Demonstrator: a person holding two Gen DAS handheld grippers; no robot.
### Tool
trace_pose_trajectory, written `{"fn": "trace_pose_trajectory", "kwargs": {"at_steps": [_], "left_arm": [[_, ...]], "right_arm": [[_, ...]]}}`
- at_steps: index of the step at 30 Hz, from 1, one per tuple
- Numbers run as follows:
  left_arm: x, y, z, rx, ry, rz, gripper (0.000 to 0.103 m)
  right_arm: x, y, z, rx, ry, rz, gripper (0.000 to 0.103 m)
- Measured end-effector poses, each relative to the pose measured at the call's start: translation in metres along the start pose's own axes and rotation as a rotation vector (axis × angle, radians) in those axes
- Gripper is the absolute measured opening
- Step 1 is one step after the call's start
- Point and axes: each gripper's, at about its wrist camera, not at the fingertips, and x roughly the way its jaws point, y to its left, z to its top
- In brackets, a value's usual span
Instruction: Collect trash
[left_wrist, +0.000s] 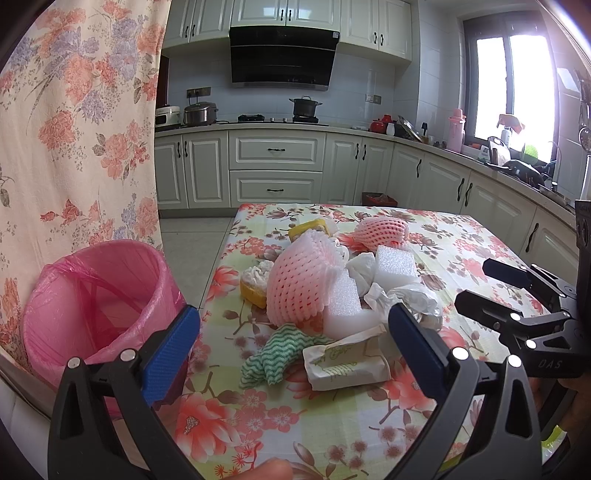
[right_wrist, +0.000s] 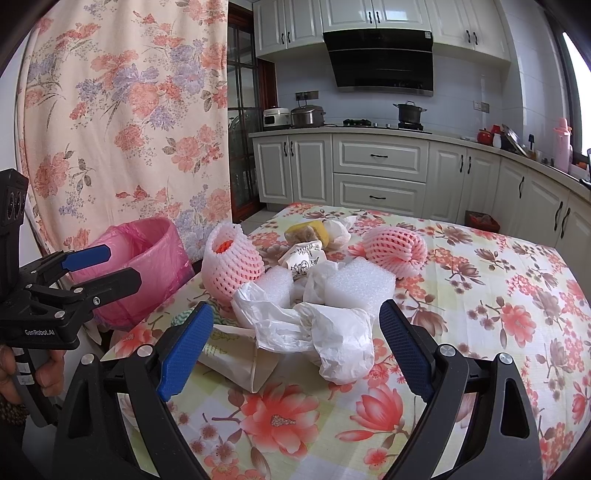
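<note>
A heap of trash lies on the floral table (left_wrist: 332, 435): two pink foam fruit nets (left_wrist: 299, 280) (right_wrist: 395, 251), white foam blocks (left_wrist: 395, 264), crumpled white plastic (right_wrist: 325, 332), a green-striped rag (left_wrist: 277, 350), a paper carton (left_wrist: 343, 363) and yellow sponges (left_wrist: 255, 288). A pink-lined bin (left_wrist: 96, 295) stands left of the table. My left gripper (left_wrist: 295, 350) is open, just before the rag and carton. My right gripper (right_wrist: 295, 343) is open, with the white plastic between its pads. Each gripper shows in the other's view, the left (right_wrist: 99, 269) and the right (left_wrist: 476, 284).
A floral curtain (left_wrist: 74, 122) hangs behind the bin. White kitchen cabinets (left_wrist: 277, 166) and a counter with pots run along the back and right. A small box of scraps (left_wrist: 380, 199) sits on the floor past the table's far edge.
</note>
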Motion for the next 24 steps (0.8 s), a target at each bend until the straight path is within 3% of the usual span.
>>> {"fn": "trace_pose_trajectory", "kwargs": {"at_steps": [24], "left_arm": [[0.0002,-0.0003,-0.0001,0.0,0.0,0.001,0.099]], "right_arm": [[-0.0015,-0.0012,0.0011,-0.002,-0.005,-0.004,0.086]]}}
